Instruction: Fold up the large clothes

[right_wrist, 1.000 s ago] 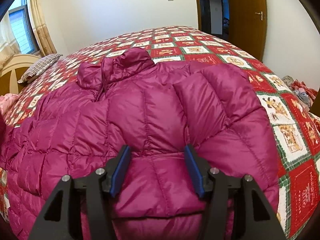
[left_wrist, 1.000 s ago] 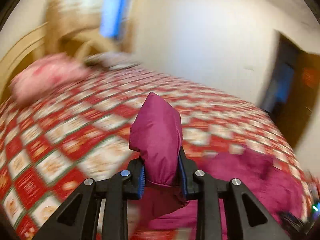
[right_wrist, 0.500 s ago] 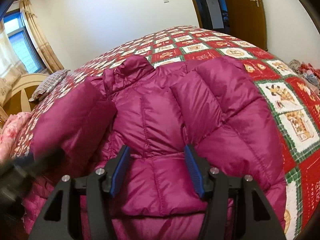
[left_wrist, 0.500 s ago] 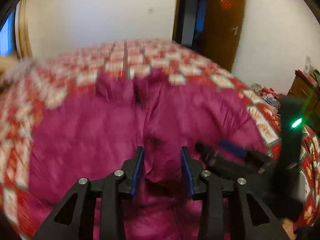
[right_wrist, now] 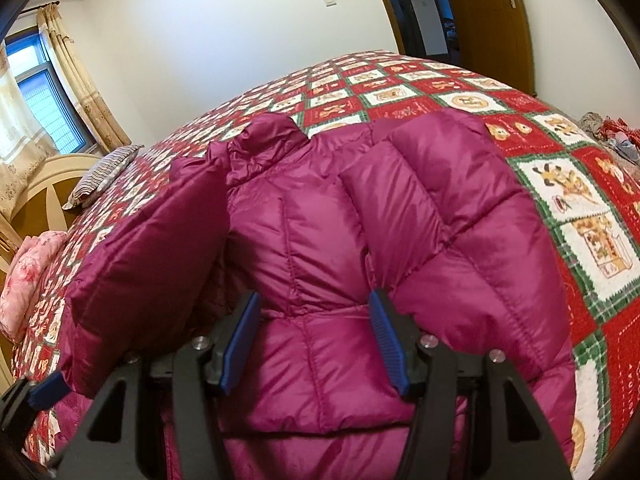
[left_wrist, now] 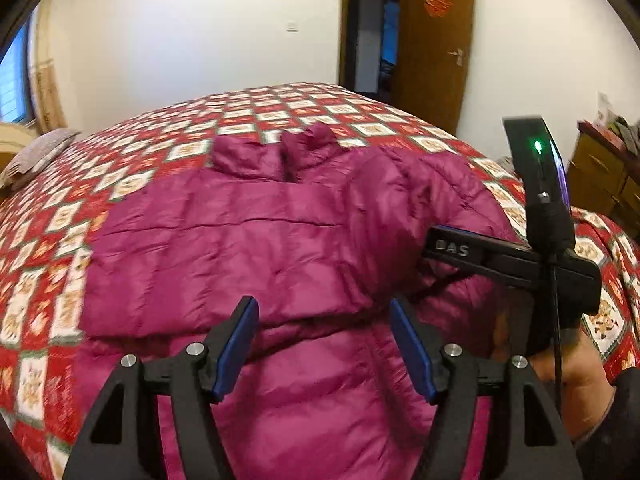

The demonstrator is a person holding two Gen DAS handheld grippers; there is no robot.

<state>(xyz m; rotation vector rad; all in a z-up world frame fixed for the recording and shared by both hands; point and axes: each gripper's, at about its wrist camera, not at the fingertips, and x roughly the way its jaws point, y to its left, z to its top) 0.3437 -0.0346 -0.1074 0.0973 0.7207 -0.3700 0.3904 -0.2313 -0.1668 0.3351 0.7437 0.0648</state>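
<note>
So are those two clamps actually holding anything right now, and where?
The right gripper seems to pinch the purple jacket at its waist seam. The left gripper holds nothing: its jaws have just been opening, above the fabric.
</note>
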